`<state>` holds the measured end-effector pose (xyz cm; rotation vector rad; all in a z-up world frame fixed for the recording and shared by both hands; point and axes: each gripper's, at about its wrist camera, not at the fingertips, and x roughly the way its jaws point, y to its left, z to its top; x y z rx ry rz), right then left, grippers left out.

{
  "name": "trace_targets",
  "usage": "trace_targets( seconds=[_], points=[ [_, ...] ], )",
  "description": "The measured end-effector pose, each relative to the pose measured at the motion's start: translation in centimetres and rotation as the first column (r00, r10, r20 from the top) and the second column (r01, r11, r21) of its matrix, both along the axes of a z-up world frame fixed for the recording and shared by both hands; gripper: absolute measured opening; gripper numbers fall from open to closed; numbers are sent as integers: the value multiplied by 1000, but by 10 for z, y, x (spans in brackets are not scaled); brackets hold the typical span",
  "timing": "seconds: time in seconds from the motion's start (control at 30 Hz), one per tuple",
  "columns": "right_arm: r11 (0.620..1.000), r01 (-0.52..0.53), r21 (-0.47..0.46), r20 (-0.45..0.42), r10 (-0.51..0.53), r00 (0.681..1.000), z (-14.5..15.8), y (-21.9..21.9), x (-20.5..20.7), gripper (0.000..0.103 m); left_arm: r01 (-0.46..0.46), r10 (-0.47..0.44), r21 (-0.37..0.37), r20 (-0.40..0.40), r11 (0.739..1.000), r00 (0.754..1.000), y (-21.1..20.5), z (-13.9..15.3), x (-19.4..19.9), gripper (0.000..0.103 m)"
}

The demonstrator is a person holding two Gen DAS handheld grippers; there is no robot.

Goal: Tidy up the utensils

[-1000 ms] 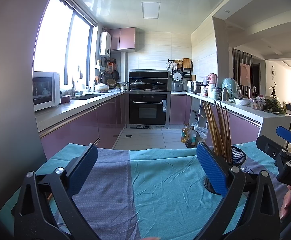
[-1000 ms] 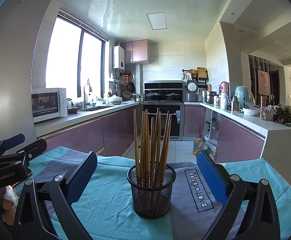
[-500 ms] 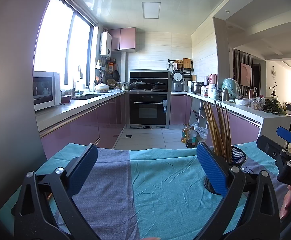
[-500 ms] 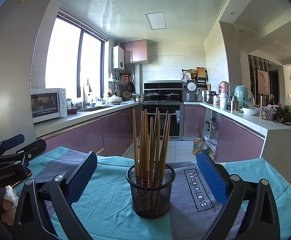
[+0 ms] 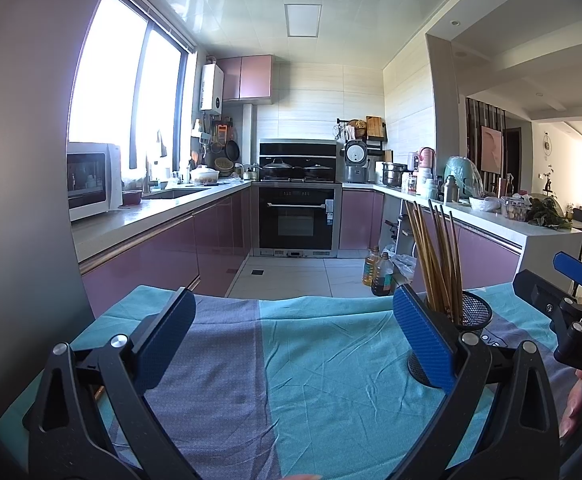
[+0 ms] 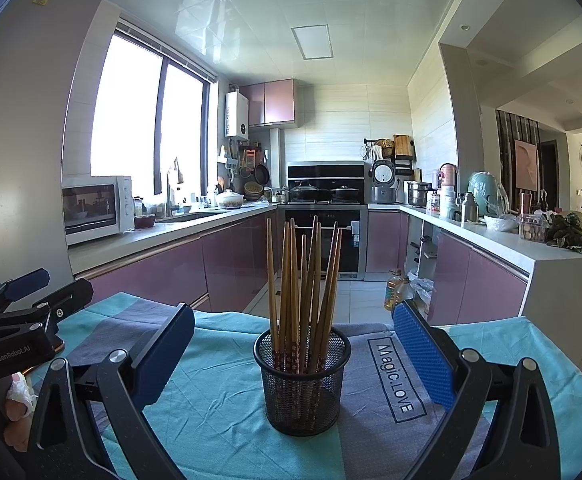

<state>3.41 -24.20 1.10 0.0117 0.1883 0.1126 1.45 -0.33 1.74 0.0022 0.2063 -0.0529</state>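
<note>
Holder (image 6: 302, 380): round black wire-mesh cup, standing upright on the cloth, straight ahead of the right hand-held gripper and between the lines of its two fingers, not touched by either.
Chopsticks (image 6: 303, 288): bundle of slim brown wooden sticks, upright in the holder and fanned slightly apart; lower ends reddish with small pale flower marks seen through the mesh.
Right hand-held gripper (image 6: 293, 356): wide open, nothing held; black angular plastic frame with silver bolts, blue pads with a fine dimpled texture.
Left hand-held gripper (image 5: 291, 338): also spread wide and empty, above bare cloth; same black frame and blue textured pads; holder just behind its right finger in the left wrist view.
Cloth (image 6: 219, 412): creased woven fabric over the desk, teal with grey-purple bands.
Writing on cloth (image 6: 396, 376): "Magic.LOVE" in dark letters inside a thin rectangle, just right of the holder.
Writing on gripper bodies: "GenRobot.AI" on the left one's housing seen from the right wrist; "DAS", cut off, on the right one's housing in the left wrist view.
</note>
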Motion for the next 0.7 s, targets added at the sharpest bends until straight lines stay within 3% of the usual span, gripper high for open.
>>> trace_targets(
  seconds=[0.7],
  points=[
    [1000, 2, 4, 1, -2, 1000, 1, 0, 1, 96, 3, -3, 0, 0, 1000, 1000, 0, -1, -2, 97]
  ],
)
